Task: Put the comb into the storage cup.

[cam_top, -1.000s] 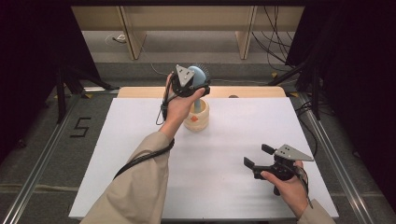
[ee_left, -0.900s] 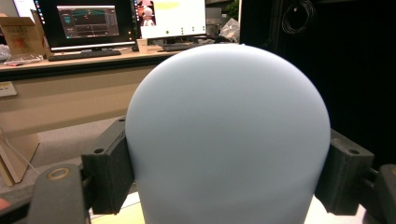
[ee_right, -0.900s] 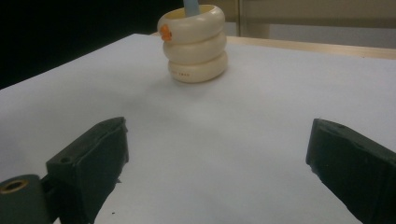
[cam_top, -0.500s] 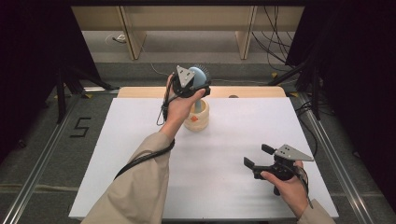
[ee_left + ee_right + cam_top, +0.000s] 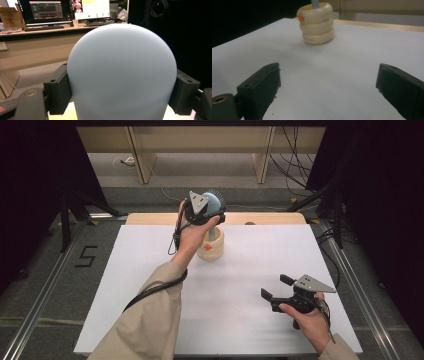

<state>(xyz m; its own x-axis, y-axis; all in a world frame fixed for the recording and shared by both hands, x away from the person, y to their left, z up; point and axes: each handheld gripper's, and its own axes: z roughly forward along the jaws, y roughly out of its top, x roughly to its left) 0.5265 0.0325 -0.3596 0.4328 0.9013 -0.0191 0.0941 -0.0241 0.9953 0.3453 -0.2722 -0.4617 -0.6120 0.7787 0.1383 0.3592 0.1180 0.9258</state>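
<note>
A black "5" is marked on the floor left of table.

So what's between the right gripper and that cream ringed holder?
Nothing: in the right gripper view, bare white table runs from the open right gripper to the cream ringed holder.

Brush bottom: cut off by the lower edge of the left gripper view; the handle is not seen there.
Brush bristles: too small to be made out in the high view.
Brush handle: cut off by the top edge of the right gripper view; its lower end is hidden inside the holder.
Holder, near side: partly hidden by the left hand in the high view.
Holder's orange mark: too small to be read.
Left gripper jaws: hidden beneath its grey plate in the high view.
Table far edge: partly hidden behind the left gripper.
</note>
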